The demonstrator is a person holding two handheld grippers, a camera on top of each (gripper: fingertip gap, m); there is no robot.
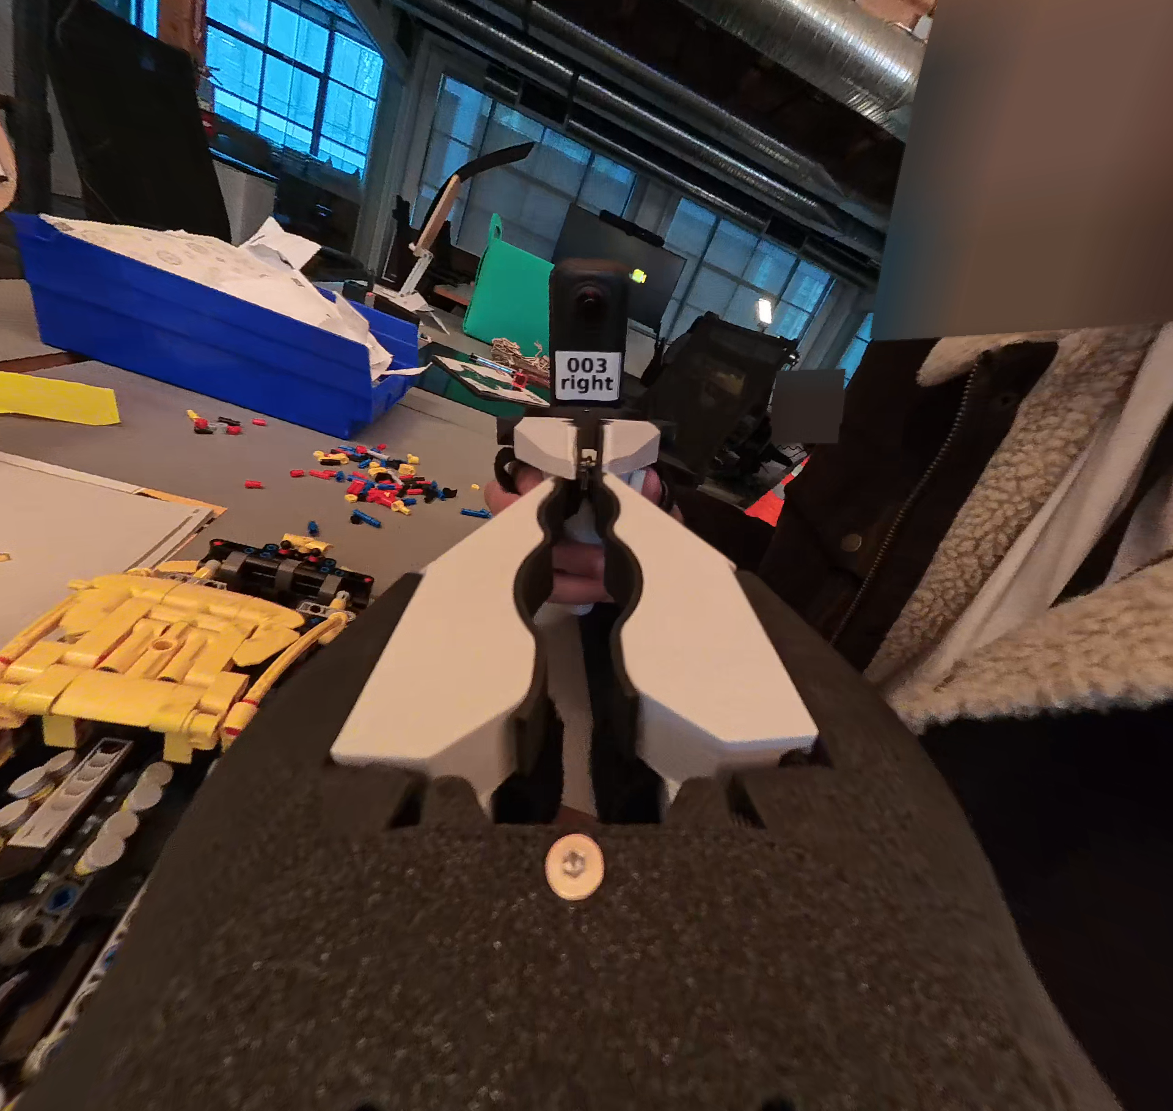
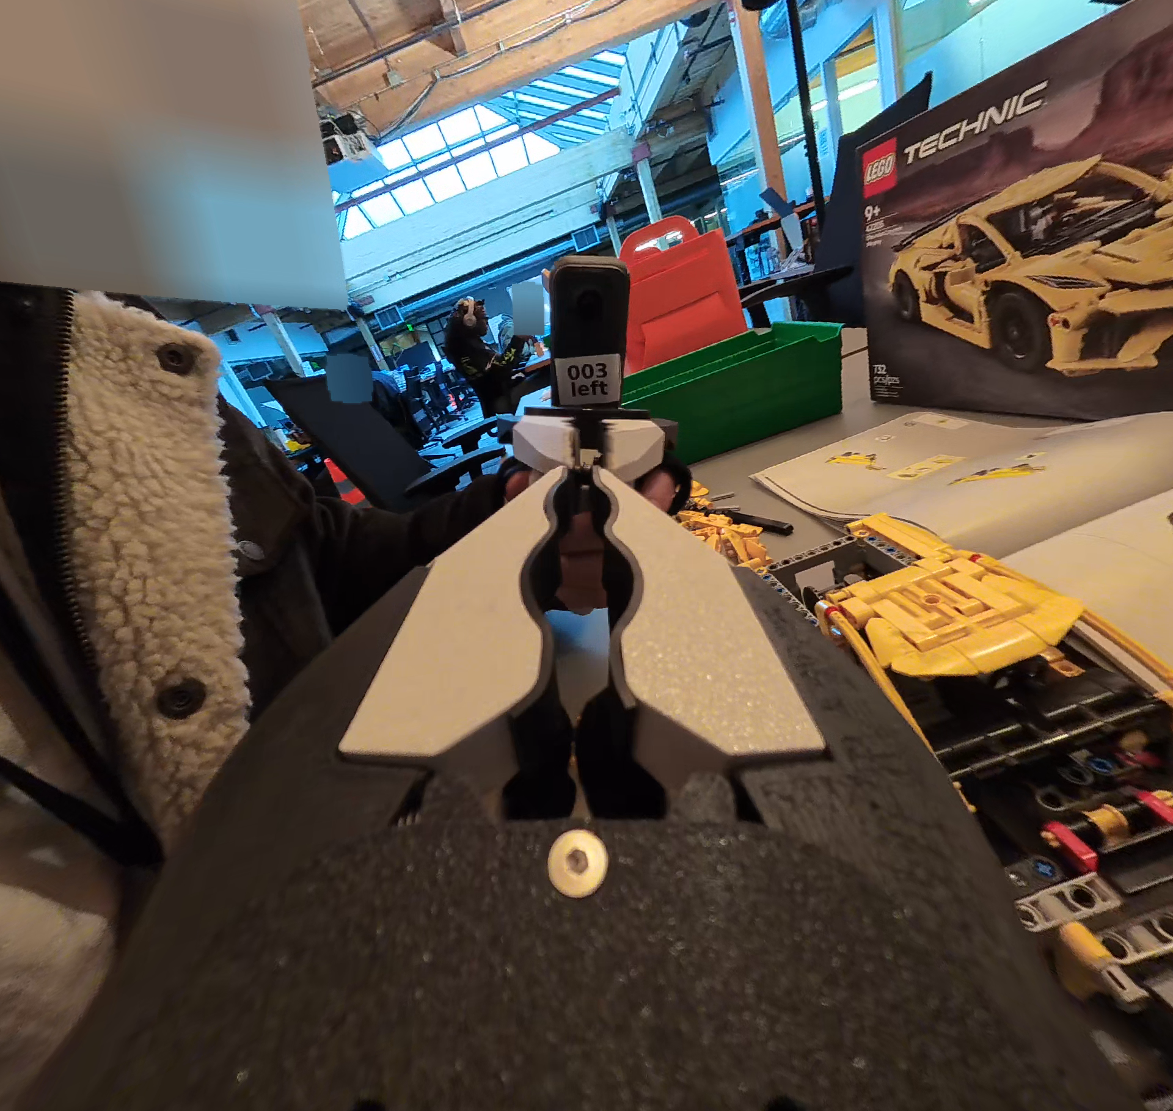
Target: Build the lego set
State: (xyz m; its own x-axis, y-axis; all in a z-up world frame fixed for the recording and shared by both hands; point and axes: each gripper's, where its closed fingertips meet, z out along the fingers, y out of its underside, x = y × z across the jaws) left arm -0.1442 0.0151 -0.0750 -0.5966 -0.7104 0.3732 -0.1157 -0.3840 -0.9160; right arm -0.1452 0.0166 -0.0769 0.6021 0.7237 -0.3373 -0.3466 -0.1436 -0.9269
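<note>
While your left tool (image 1: 581, 484) and right tool (image 2: 581, 478) meet tip to tip, each has its jaws drawn narrow; you cannot tell whether anything small is pinched between them. Their bodies hide much of the desk (image 1: 159, 446). The half-built yellow Lego car (image 1: 146, 655) lies beside them, cut off at the frame edge. The printed set box (image 2: 1015, 255) stands behind.

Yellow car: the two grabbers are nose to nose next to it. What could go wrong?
The left gripper and right gripper meet tip to tip, so they might bump hard. The yellow car sits close beside them; a careless swing could knock parts off.
</note>
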